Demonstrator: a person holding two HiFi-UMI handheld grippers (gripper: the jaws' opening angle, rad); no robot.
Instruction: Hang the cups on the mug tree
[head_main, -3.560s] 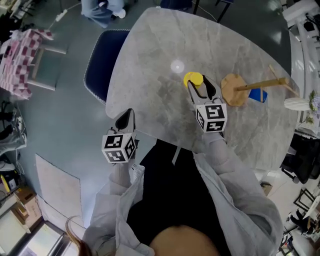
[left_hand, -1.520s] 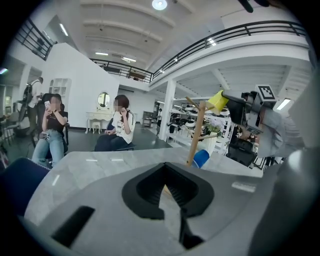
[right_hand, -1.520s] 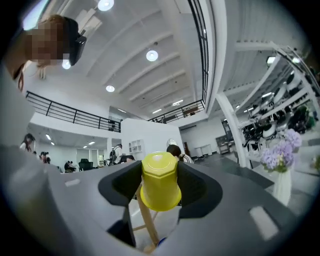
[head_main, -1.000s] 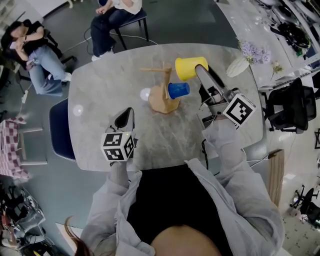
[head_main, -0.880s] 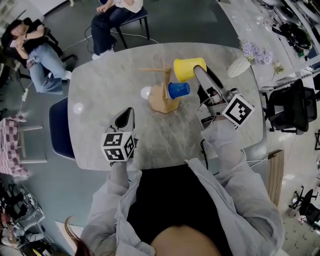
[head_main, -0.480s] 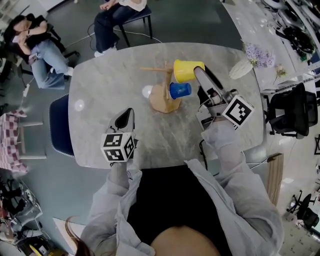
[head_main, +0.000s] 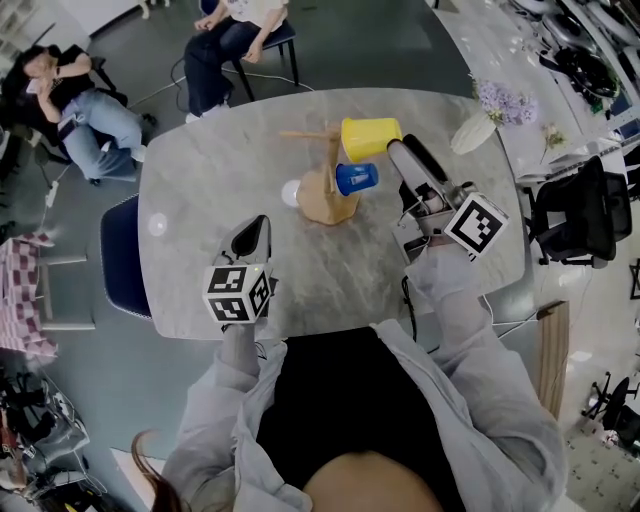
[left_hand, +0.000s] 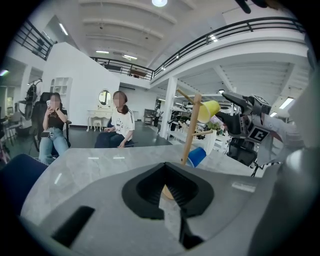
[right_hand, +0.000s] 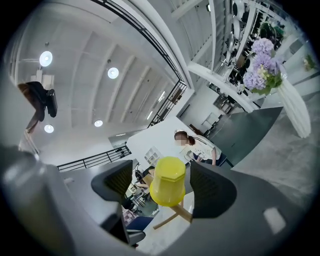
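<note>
Yellow cup (head_main: 371, 138) hung on an upper peg of the mug tree (head_main: 326, 195), untouched between the just-opened, spread fingers of the right gripper (head_main: 402, 152), blue cup (head_main: 356, 179) on a lower peg, left gripper (head_main: 253, 228), fingers together, apart from the tree.

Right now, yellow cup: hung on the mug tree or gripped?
Hung. The yellow cup hangs on the mug tree; jaws of the right hand-held gripper have just been opening, cup between them, gaps both sides.

Marble tbl (head_main: 200, 180) w/ blue chair (head_main: 118, 255)
</note>
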